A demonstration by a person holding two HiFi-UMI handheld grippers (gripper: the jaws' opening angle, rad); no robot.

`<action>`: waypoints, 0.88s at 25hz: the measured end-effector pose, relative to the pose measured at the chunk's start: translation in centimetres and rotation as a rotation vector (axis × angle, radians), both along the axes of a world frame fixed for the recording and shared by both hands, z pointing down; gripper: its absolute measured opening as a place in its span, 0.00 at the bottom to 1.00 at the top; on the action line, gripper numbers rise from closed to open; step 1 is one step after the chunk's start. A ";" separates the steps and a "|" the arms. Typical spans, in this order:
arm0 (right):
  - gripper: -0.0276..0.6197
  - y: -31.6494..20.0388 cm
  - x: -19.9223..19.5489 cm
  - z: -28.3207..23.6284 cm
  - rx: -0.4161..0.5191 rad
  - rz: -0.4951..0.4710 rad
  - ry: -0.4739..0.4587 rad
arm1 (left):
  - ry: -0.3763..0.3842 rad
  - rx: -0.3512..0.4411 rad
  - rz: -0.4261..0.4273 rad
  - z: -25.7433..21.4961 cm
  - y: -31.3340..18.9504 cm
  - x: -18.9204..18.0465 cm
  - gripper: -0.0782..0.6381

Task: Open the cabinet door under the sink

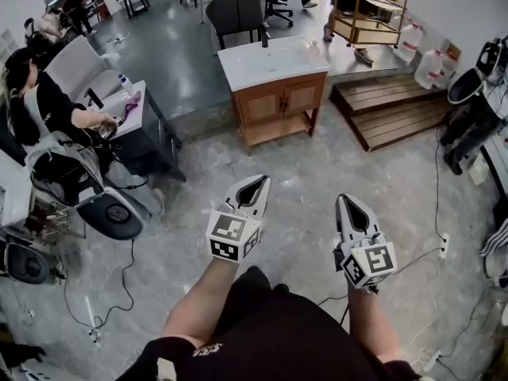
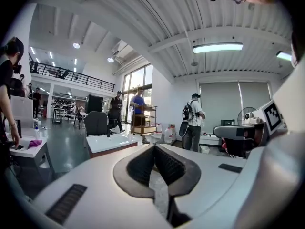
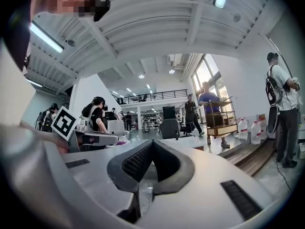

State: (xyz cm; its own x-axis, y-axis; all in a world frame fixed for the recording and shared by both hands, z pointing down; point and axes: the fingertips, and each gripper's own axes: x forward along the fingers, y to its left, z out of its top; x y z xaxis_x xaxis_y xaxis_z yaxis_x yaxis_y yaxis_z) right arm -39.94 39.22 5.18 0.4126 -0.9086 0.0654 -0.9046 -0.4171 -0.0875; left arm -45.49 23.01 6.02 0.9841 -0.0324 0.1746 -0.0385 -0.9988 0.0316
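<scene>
A wooden sink cabinet (image 1: 277,105) with a white basin top (image 1: 270,60) and a black tap stands across the floor, its two doors (image 1: 282,101) closed. The left gripper view shows that cabinet (image 2: 110,144) small and distant, beyond the jaws. My left gripper (image 1: 260,182) is held in mid-air well short of it, shut and empty. Beside it to the right, my right gripper (image 1: 347,200) is also shut with nothing between its fingers. Both point toward the cabinet. In the gripper views the left gripper (image 2: 154,147) and right gripper (image 3: 152,142) show tips meeting.
A person sits at a small white table (image 1: 131,111) on the left among chairs. A wooden platform (image 1: 393,108) lies right of the cabinet, with water jugs (image 1: 432,64) behind it. Cables (image 1: 119,284) run over the grey floor. A wheeled wooden cart (image 1: 367,10) stands at the back.
</scene>
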 end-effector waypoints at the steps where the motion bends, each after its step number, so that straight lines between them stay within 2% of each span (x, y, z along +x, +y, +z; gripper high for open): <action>1: 0.06 -0.3 0.3 0.1 -0.002 -0.005 -0.003 | -0.002 -0.002 -0.004 0.2 -0.4 0.3 0.13; 10: 0.06 -6.2 6.1 2.7 -0.036 -0.020 -0.067 | -0.012 -0.032 -0.029 3.1 -6.1 6.2 0.13; 15: 0.06 -12.4 12.3 3.9 -0.046 -0.009 -0.099 | -0.016 -0.022 -0.021 4.0 -12.5 12.4 0.13; 22: 0.06 -22.6 21.9 4.9 -0.081 -0.015 -0.134 | -0.054 -0.052 -0.012 5.2 -22.6 22.4 0.13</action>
State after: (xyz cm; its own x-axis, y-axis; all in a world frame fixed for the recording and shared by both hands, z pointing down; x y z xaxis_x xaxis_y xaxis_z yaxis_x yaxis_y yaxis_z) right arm -18.03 16.61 10.04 0.3812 -0.9042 0.1925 -0.8934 -0.4139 -0.1749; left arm -23.09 0.39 11.25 0.9728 -0.0335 0.2290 -0.0534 -0.9953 0.0814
